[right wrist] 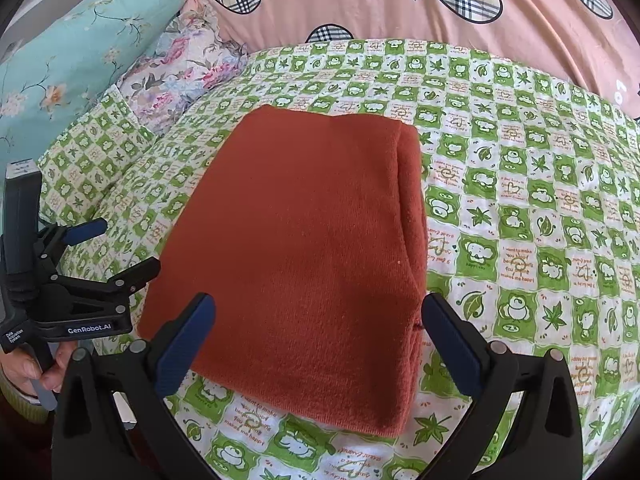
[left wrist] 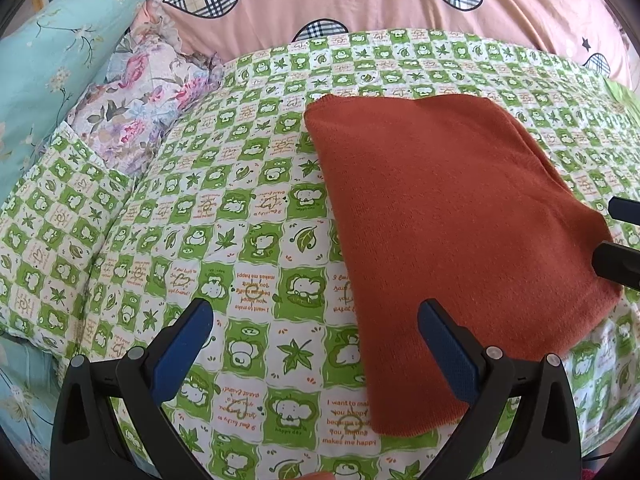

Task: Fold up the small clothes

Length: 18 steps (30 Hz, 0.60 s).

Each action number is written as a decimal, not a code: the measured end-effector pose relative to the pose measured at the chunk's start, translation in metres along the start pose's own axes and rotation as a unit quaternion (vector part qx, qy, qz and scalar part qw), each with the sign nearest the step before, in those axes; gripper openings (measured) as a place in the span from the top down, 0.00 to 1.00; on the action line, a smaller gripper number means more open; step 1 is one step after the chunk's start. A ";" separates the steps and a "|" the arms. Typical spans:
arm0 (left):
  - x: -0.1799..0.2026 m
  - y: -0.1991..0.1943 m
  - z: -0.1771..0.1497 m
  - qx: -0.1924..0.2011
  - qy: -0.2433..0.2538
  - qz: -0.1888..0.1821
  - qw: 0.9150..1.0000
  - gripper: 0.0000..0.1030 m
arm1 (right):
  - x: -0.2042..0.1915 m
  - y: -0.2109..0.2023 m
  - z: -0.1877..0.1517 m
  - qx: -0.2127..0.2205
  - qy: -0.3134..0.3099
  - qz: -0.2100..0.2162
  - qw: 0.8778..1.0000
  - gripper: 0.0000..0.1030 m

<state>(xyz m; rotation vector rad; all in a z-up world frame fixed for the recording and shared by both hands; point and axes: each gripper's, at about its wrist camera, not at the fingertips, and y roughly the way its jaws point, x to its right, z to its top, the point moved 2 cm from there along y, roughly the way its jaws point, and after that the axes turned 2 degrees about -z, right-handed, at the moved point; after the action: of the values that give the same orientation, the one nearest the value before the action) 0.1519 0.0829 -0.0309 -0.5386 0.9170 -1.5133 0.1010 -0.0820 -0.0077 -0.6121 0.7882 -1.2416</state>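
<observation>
While nothing is held: the fold looks finished
Garment: rust-red knit (right wrist: 296, 248), a neat rectangle at centre frame on the green checked bedsheet (right wrist: 520, 208)
Left tongs (left wrist: 316, 344): spread wide, empty
Right tongs (right wrist: 318, 340): spread wide, empty
Next: probably set it aside

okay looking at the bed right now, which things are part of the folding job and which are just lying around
For the job: folded rust-orange knit garment; left gripper; right gripper.

Lying about: green-and-white checked cartoon bedsheet; pink quilt with plaid hearts; teal floral pillow; purple floral ruffled cushion.
</observation>
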 end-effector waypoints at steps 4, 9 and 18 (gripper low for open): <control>-0.003 0.003 0.006 0.002 -0.004 0.001 1.000 0.01 | 0.002 0.003 0.004 -0.002 0.002 0.002 1.000 0.00; -0.004 0.003 0.013 0.002 -0.017 -0.008 1.000 0.01 | 0.004 0.008 0.008 -0.005 0.005 0.004 1.000 0.00; 0.000 0.001 0.018 0.009 -0.018 -0.022 1.000 0.01 | 0.009 0.009 0.009 -0.006 0.013 0.008 1.000 0.00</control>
<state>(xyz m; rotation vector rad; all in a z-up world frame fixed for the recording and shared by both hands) 0.1664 0.0783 -0.0210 -0.5744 0.8673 -1.5462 0.1148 -0.0886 -0.0113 -0.5994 0.8200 -1.2333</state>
